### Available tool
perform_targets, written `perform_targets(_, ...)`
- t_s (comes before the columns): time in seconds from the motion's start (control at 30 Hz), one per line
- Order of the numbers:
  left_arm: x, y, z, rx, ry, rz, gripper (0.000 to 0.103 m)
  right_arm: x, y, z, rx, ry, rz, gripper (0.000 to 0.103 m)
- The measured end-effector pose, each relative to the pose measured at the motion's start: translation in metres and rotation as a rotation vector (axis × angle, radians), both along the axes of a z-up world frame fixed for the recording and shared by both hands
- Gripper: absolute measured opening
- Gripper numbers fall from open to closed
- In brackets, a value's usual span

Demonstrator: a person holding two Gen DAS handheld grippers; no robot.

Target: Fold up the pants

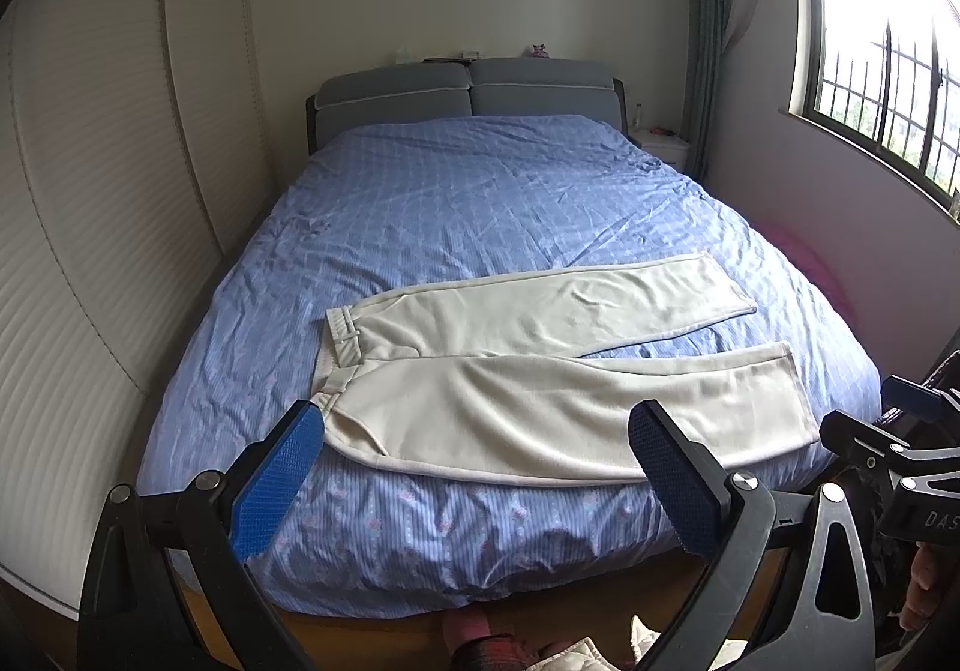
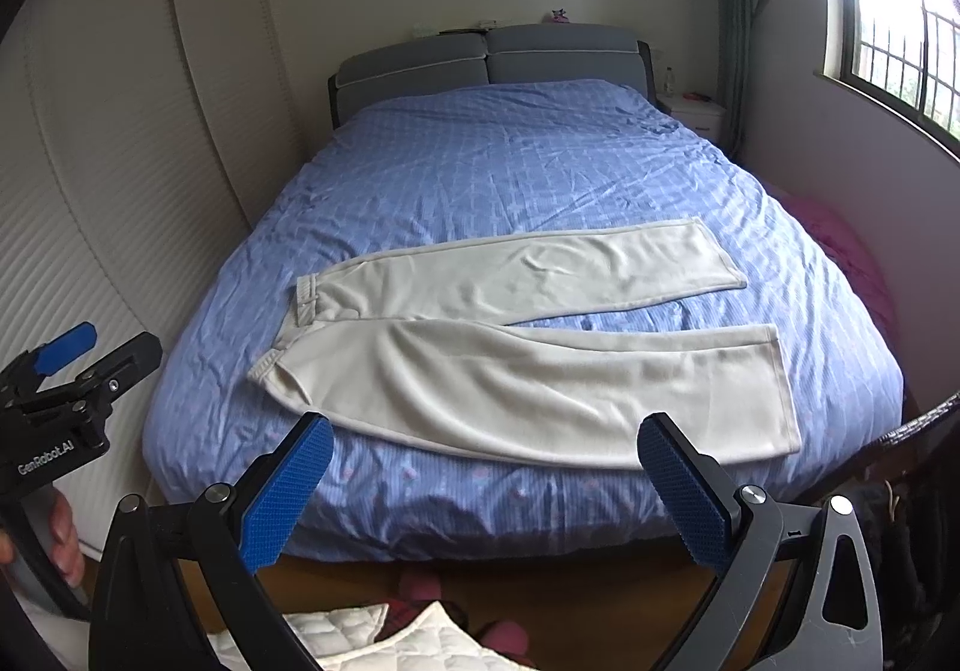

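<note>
Cream pants lie flat across the foot of the bed, waistband to the left, both legs spread to the right with a gap between them. They also show in the right wrist view. My left gripper is open and empty, held back from the foot of the bed, short of the near leg. My right gripper is open and empty, also short of the bed. Each gripper shows at the edge of the other's view: the right one and the left one.
The bed has a blue checked cover and a grey headboard. A cream wardrobe runs along the left. A window and a white nightstand are at the right. Wood floor and quilted cloth lie below.
</note>
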State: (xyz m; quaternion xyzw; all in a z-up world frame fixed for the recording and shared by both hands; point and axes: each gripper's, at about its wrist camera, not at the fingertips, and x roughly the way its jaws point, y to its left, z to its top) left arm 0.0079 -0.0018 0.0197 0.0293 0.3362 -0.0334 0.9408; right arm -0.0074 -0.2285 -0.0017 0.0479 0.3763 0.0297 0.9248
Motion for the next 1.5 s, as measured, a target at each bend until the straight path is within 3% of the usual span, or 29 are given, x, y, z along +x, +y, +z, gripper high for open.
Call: perform_targets(1.5,0.009,0.010,-0.006,-0.008,0.006,0.012,0.103,0.011,0.008,-0.003,-0.016,0.010,0.014,0.103)
